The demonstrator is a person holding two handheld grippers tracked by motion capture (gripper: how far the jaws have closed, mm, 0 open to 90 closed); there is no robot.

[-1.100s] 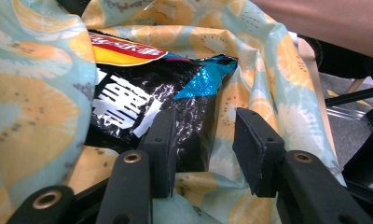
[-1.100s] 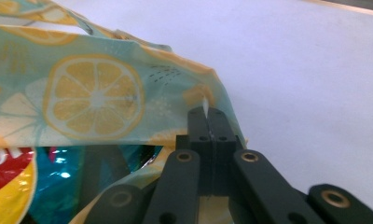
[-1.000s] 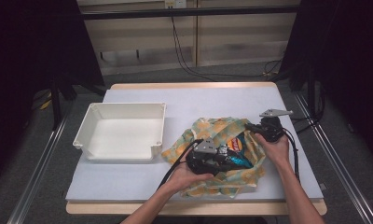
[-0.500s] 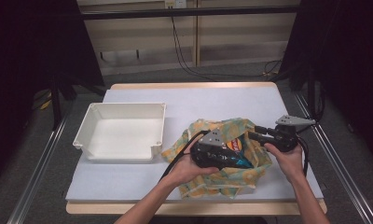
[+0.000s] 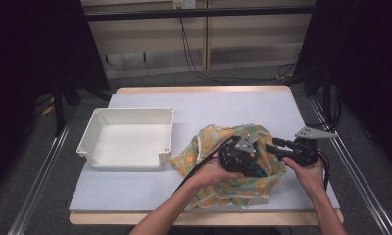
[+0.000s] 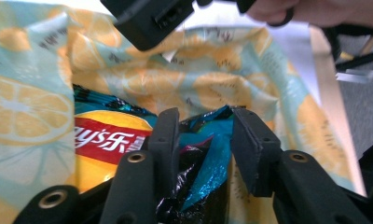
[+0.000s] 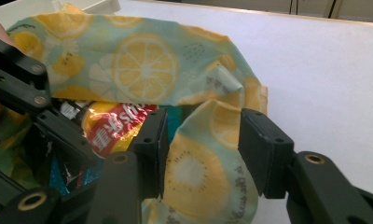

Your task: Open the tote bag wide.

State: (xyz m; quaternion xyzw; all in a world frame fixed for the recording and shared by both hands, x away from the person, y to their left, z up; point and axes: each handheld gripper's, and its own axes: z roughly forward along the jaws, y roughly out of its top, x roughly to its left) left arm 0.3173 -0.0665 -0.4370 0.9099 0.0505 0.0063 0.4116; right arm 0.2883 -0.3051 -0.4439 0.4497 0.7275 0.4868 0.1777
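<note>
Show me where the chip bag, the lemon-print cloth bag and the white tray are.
chip bag [image 6: 107, 140]: left gripper view, on its red logo band.
lemon-print cloth bag [image 7: 145, 65]: right gripper view, on a printed lemon slice.
white tray [image 5: 167, 134]: high view, on its right wall.

High view: table [image 5: 204, 110] evenly lit from above, bright; room around it v. dark, almost black at both sides. Shadows soft, short. Left gripper view: jaws close-up and blurred, glare on the chip bag [image 6: 105, 140] foil. Right gripper view: tabletop washed out at top, probably overexposed; near parts soft, bit grainy.
</note>
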